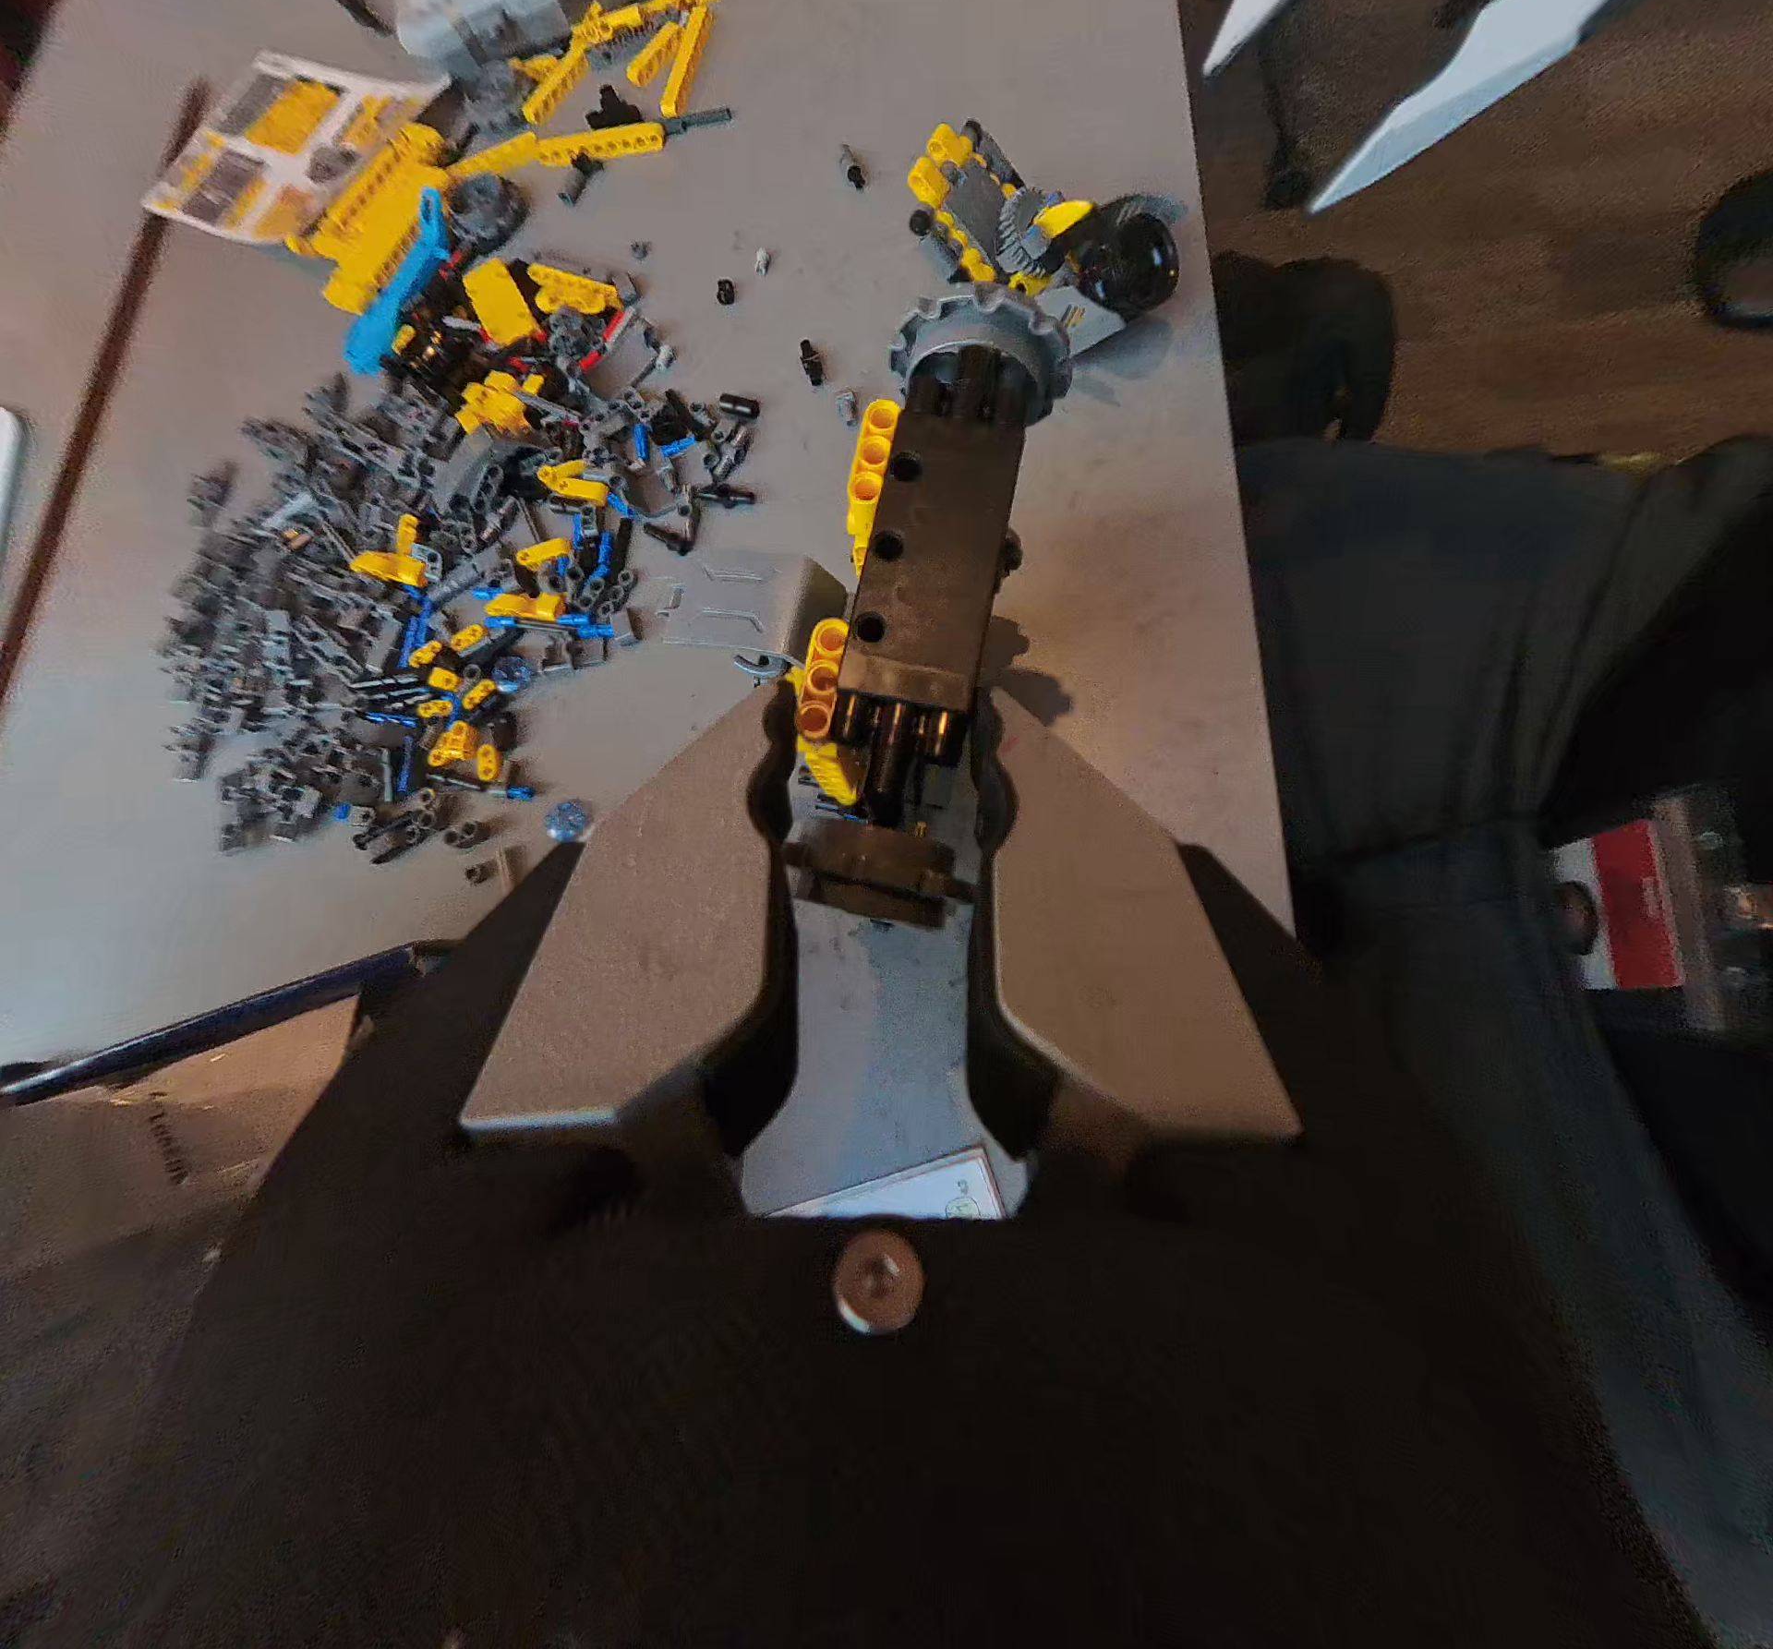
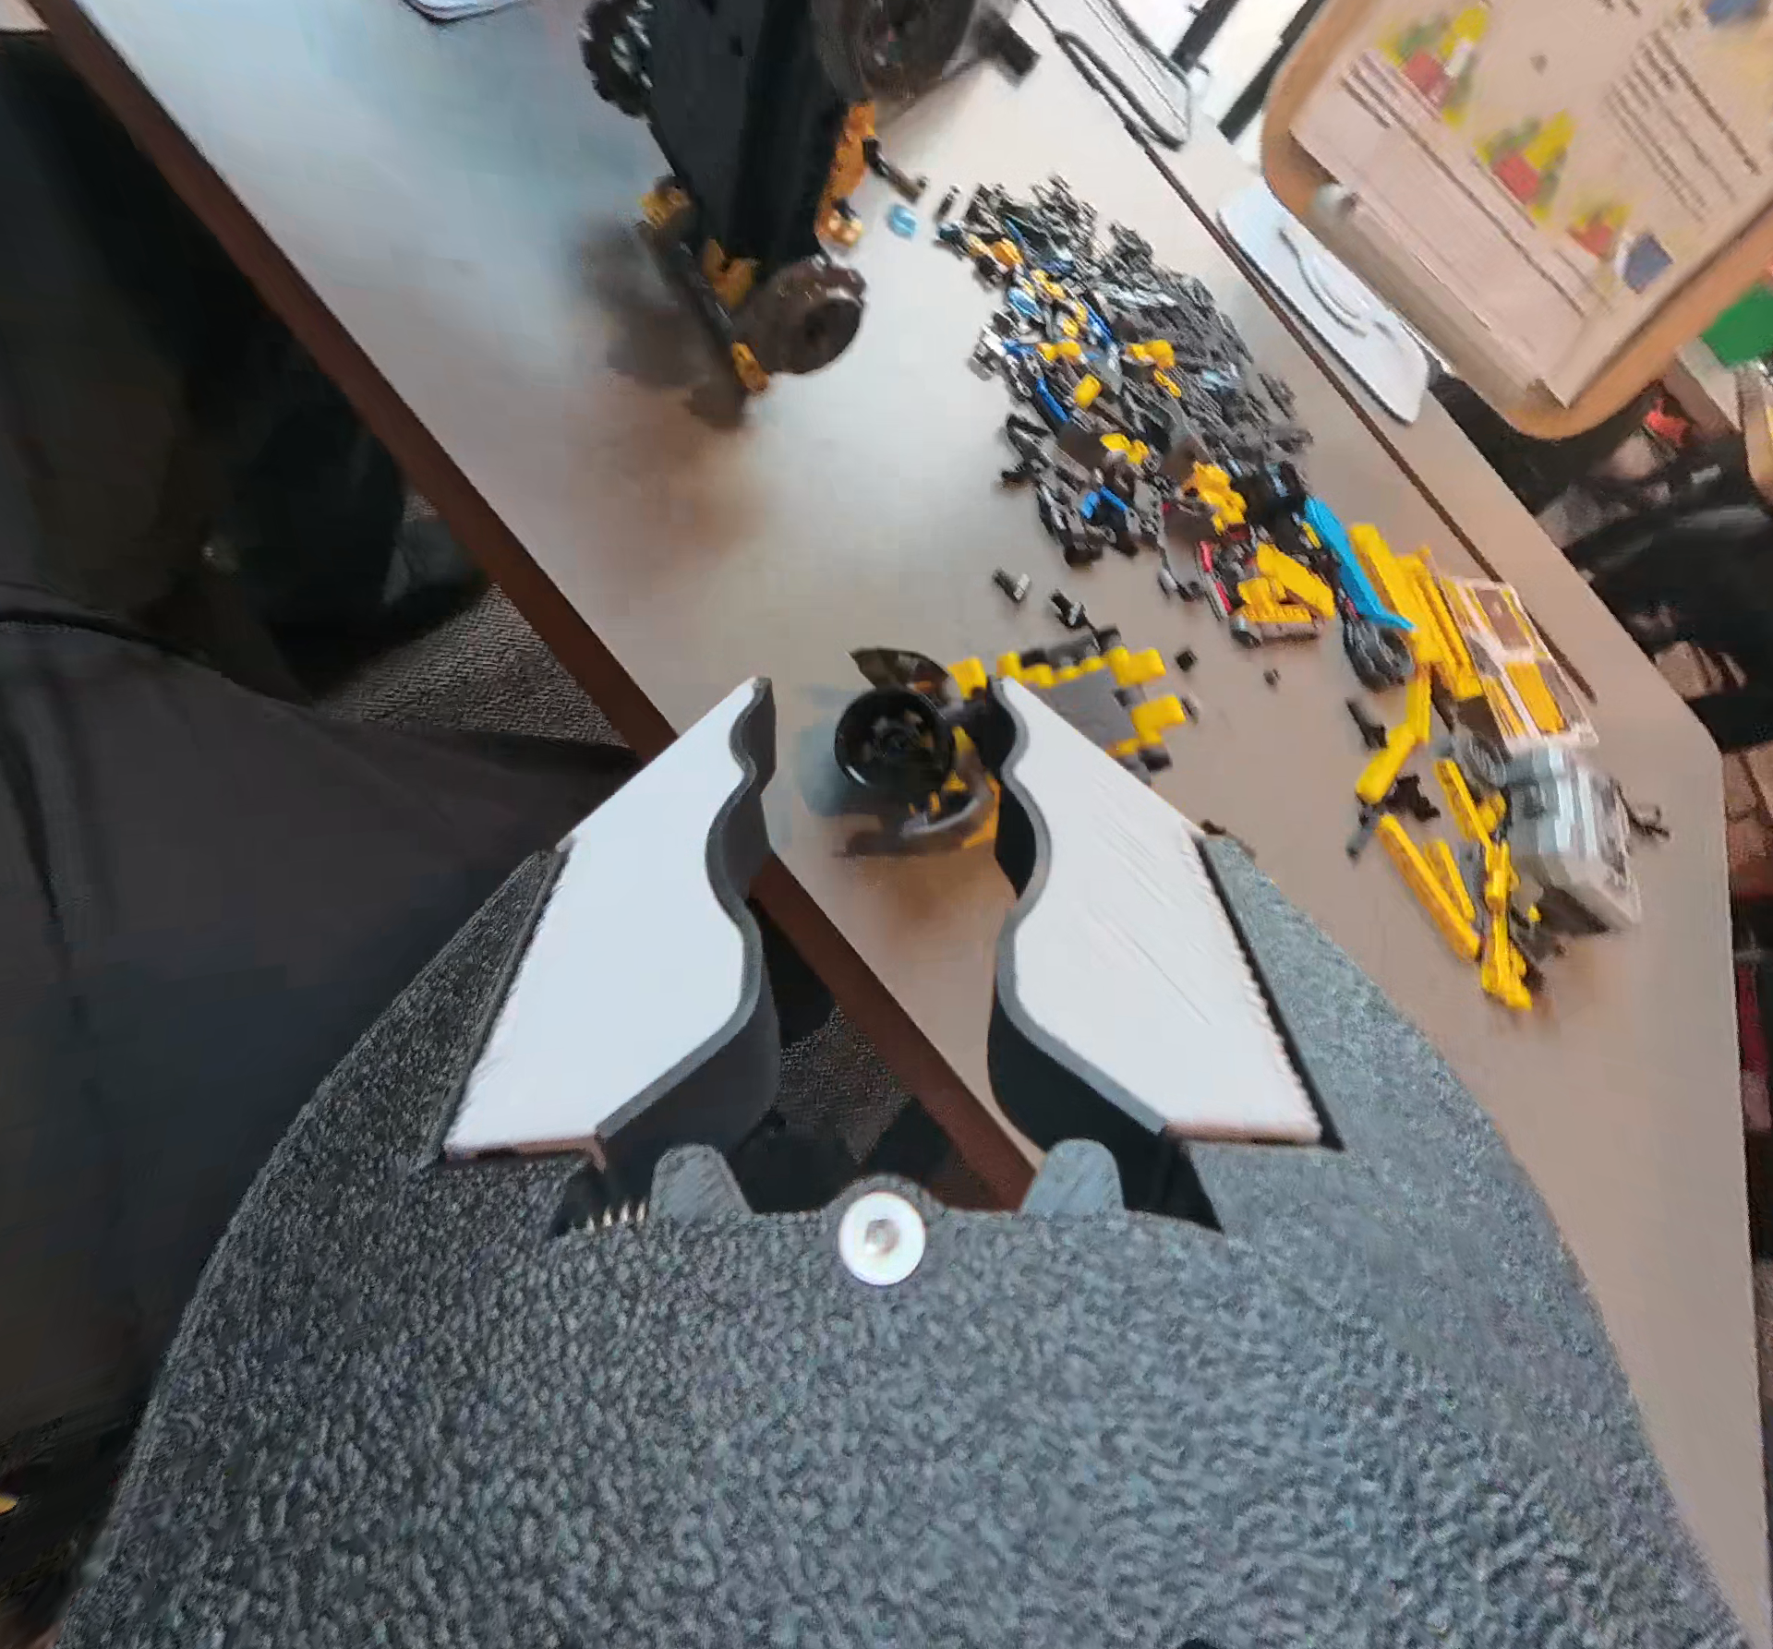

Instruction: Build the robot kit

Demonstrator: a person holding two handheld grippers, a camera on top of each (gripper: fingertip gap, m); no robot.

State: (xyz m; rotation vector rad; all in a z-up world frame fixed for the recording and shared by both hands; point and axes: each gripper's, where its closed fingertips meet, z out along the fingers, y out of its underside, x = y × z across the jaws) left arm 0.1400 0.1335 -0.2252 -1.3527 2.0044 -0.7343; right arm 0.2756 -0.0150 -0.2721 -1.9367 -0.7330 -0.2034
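My left gripper [image 1: 878,740] is shut on a long black-and-yellow brick assembly [image 1: 926,548] and holds it over the grey table [image 1: 1103,20]. A grey toothed wheel [image 1: 979,337] sits at the assembly's far end. The same assembly shows blurred far off in the right wrist view [image 2: 748,116], its lower end near the tabletop. My right gripper [image 2: 883,711] is open and empty above the table's near edge. Between its fingertips I see a small yellow-and-grey assembly with a black wheel [image 2: 892,744], which lies on the table. That small assembly also shows in the left wrist view [image 1: 1046,231].
A big pile of loose grey, black, blue and yellow pieces [image 1: 413,596] lies mid-table, with yellow beams and a grey block [image 1: 480,1] beyond it. A printed sheet [image 1: 278,145] and a grey panel [image 1: 739,610] lie nearby. A poster board [image 2: 1535,116] stands past the far edge. A person's dark clothing [image 2: 144,740] is at the table side. Left tips to right tips: about 20 cm.
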